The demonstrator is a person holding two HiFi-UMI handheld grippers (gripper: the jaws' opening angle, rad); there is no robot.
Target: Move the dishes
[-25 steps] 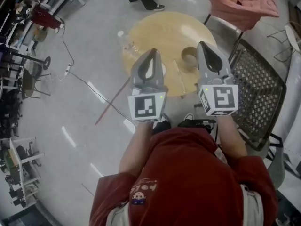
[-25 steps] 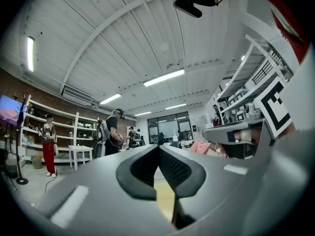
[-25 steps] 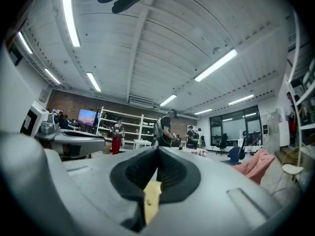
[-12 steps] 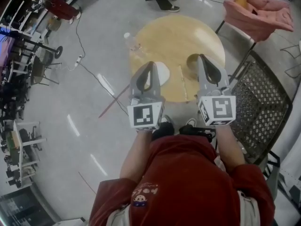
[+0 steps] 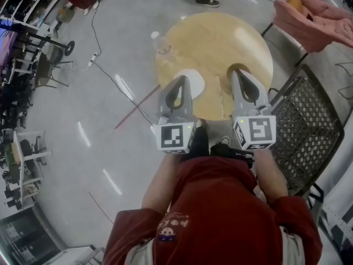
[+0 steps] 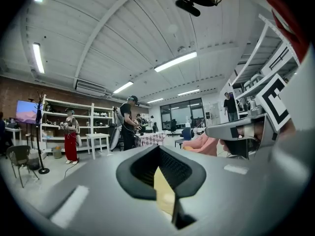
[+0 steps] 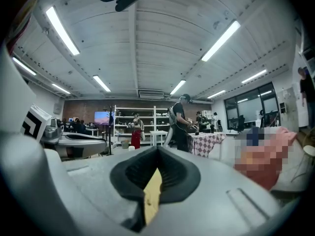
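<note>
Two grippers are up in front of us, side by side above the near edge of a round wooden desk [image 5: 220, 35]. We hold the left gripper [image 5: 180, 81] with its jaws brought together, and its own view [image 6: 158, 149] shows nothing between them, only a thin sliver of the yellow desk top through the narrow slot. The right gripper [image 5: 241, 74] is the same: its jaws are closed on nothing, and in the right gripper view [image 7: 157, 152] the same yellow strip shows through.

On the desk, a white plate [image 5: 197, 82] lies near the front edge, just beyond the left gripper's tip and partly covered by it from the head view. Behind the tip of the right gripper we see what seems to be a tan bowl [image 5: 232, 69], though most of it is hidden. A clear bottle [image 5: 162, 44] stands at the desk's far left edge, well apart from the plate.

To our right is a dark mesh chair [image 5: 303, 126] beside the desk, and a pink cloth [image 5: 317, 15] is draped over another seat farther off. A thin red stick [image 5: 135, 107] lies on the floor to the left of the desk.
</note>
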